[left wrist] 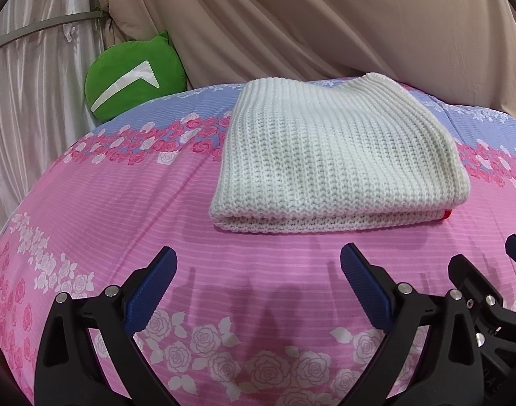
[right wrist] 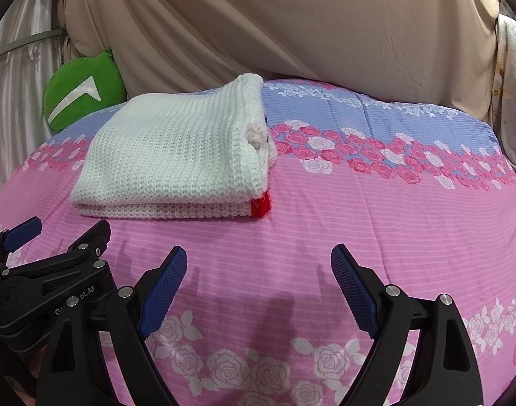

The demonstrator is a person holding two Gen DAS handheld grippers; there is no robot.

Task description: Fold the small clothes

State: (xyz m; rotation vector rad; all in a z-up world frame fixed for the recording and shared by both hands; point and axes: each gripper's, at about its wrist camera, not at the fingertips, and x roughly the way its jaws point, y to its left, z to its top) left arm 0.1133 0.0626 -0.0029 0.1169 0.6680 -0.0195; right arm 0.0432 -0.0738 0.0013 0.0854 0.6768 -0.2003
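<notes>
white knit garment [left wrist: 336,159] folded, both grippers spread – empty

White lettering runs along the black body of the left gripper [right wrist: 22,231], seen at the lower left of the right wrist view. Only parts of it show: a "G" at the start and "ot.AI" at the end, with the middle hidden behind the right gripper [right wrist: 258,270]. The green cushion [right wrist: 83,93] bears a white angular mark without letters.
</notes>
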